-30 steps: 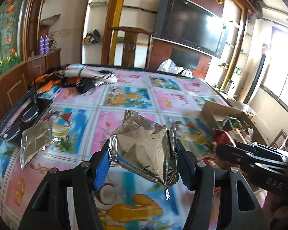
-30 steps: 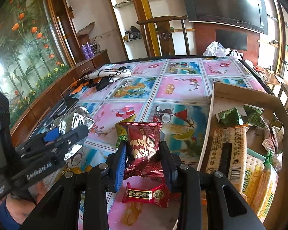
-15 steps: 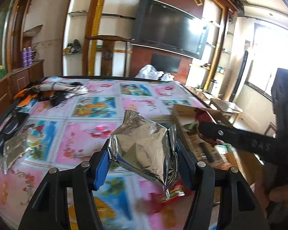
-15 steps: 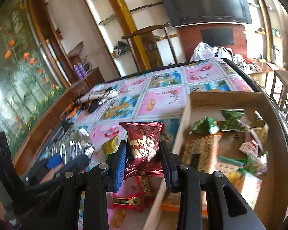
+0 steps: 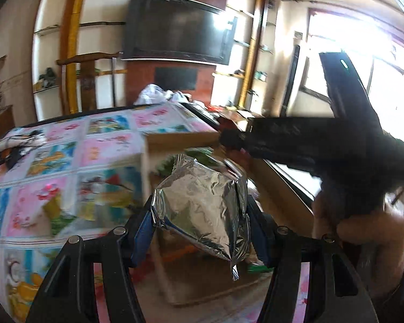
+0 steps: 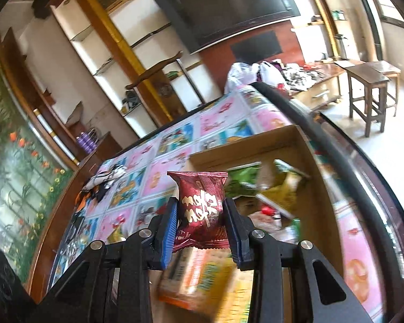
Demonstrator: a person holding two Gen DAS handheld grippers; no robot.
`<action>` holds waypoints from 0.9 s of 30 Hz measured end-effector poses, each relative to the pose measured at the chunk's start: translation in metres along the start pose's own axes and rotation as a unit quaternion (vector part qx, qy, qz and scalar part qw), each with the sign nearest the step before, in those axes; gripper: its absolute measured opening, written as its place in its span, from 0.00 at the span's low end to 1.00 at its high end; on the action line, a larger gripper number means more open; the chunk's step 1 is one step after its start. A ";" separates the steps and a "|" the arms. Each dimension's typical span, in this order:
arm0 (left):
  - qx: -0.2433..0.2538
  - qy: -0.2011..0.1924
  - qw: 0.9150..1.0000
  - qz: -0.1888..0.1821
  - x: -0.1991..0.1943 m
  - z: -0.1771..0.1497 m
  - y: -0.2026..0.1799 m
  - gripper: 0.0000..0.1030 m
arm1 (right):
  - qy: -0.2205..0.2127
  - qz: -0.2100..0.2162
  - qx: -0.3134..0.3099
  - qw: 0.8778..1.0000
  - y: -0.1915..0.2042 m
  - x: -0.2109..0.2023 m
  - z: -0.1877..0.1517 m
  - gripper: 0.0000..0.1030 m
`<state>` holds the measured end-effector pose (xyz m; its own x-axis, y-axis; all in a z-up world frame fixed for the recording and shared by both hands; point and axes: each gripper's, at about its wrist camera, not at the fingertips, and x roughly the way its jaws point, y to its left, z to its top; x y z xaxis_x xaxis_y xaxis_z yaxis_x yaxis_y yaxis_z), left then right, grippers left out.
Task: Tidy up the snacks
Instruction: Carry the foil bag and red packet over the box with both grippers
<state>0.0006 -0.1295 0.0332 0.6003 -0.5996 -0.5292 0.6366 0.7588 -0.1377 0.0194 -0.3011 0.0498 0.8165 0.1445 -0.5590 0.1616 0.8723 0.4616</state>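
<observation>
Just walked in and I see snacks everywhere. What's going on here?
Someone is tidying snacks into a cardboard box on the table, a handheld gripper in each hand. The left gripper is clamped on a silver foil packet; the right gripper is clamped on a dark red snack packet. Both packets hang above the box, which already holds several snacks. Neither has been let go yet.

A table (image 6: 272,115) covered with a bright picture-tile cloth (image 5: 67,161) carries everything. On it near the right edge sits an open cardboard box (image 6: 320,188). A heap of crumpled clothes (image 6: 105,180) lies toward the far left side, and white plastic bags (image 6: 245,72) are bunched at the far end.
</observation>
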 end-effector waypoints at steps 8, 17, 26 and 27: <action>0.029 0.021 0.999 -0.012 0.013 -0.017 -0.013 0.60 | 0.033 -0.051 0.024 0.998 -0.019 0.014 -0.002 0.35; 0.017 0.024 0.999 -0.015 0.016 -0.018 -0.006 0.60 | 0.060 -0.072 0.018 0.995 -0.025 0.028 -0.007 0.35; 0.028 0.035 0.999 -0.020 0.023 -0.020 -0.011 0.60 | 0.072 -0.083 0.017 0.994 -0.026 0.035 -0.009 0.35; 0.028 0.035 0.999 -0.021 0.023 -0.020 -0.011 0.60 | 0.073 -0.084 0.015 0.994 -0.026 0.036 -0.009 0.36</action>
<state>-0.0027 -0.1469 0.0055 0.5388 -0.6099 -0.5812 0.6880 0.7166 -0.1142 0.0393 -0.3141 0.0113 0.6872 0.0662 -0.7234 0.3079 0.8755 0.3725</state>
